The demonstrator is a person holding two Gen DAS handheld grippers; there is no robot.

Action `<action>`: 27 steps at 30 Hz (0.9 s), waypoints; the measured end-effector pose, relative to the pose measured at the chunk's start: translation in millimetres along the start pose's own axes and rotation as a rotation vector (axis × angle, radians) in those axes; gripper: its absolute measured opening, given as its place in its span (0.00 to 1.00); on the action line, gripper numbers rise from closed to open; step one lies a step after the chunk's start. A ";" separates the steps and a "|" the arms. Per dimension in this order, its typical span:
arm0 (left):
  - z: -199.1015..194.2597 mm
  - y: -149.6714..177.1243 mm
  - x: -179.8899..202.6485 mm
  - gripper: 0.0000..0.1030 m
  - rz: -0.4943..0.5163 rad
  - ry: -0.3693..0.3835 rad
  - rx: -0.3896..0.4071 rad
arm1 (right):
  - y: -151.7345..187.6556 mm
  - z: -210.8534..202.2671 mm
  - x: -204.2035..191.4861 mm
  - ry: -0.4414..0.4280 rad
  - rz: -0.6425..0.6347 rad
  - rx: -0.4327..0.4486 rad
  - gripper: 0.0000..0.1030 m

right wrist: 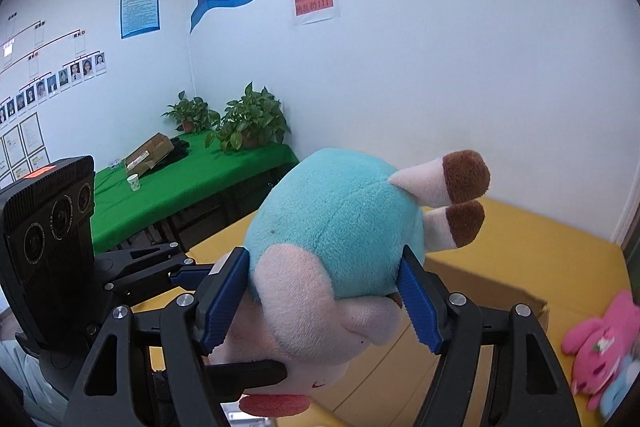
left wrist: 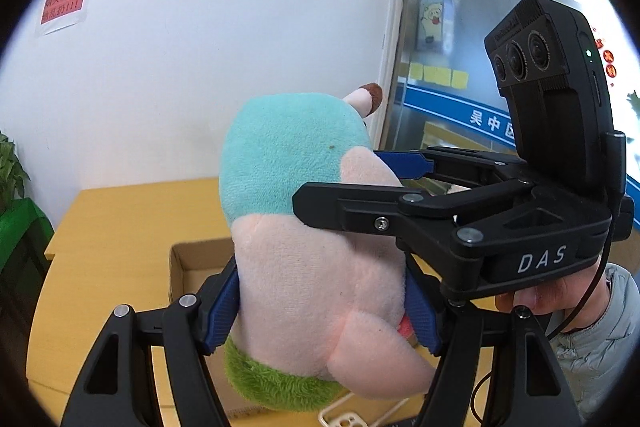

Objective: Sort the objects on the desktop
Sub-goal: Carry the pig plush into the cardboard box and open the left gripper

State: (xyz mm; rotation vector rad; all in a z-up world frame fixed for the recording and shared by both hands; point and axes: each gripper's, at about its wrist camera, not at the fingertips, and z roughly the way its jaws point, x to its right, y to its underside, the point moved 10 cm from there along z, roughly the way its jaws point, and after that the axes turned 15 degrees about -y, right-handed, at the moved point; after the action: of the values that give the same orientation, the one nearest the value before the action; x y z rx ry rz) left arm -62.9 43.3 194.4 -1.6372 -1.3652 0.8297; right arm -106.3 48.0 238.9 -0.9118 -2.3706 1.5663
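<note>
A plush toy (left wrist: pixel 304 247) with a teal body, pink head and brown-tipped feet is held upside down in the air by both grippers. My left gripper (left wrist: pixel 324 311) is shut on its pink head end. My right gripper (right wrist: pixel 324 303) is shut on its teal body (right wrist: pixel 336 223), and it also shows in the left wrist view (left wrist: pixel 360 195). The left gripper shows at the left of the right wrist view (right wrist: pixel 160 275). An open cardboard box (left wrist: pixel 192 267) sits on the yellow table (left wrist: pixel 120 223) below the toy; the box also shows in the right wrist view (right wrist: pixel 480 279).
A pink plush toy (right wrist: pixel 600 347) lies on the yellow table (right wrist: pixel 560 251) at the right, with a blue one beside it. A white phone case (left wrist: pixel 352 415) lies near the front edge. A green-covered table (right wrist: pixel 180 187) with potted plants stands at the left wall.
</note>
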 end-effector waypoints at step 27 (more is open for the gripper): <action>241.4 89.6 -102.7 0.70 -0.134 -0.118 -0.433 | 69.9 251.5 172.1 -0.167 0.255 -0.250 0.61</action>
State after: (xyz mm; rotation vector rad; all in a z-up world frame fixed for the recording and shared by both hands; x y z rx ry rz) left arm -256.1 -19.7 5.9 -1.8126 -1.8124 0.5854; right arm -327.8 -32.6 33.6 -1.2201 -2.7053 1.5041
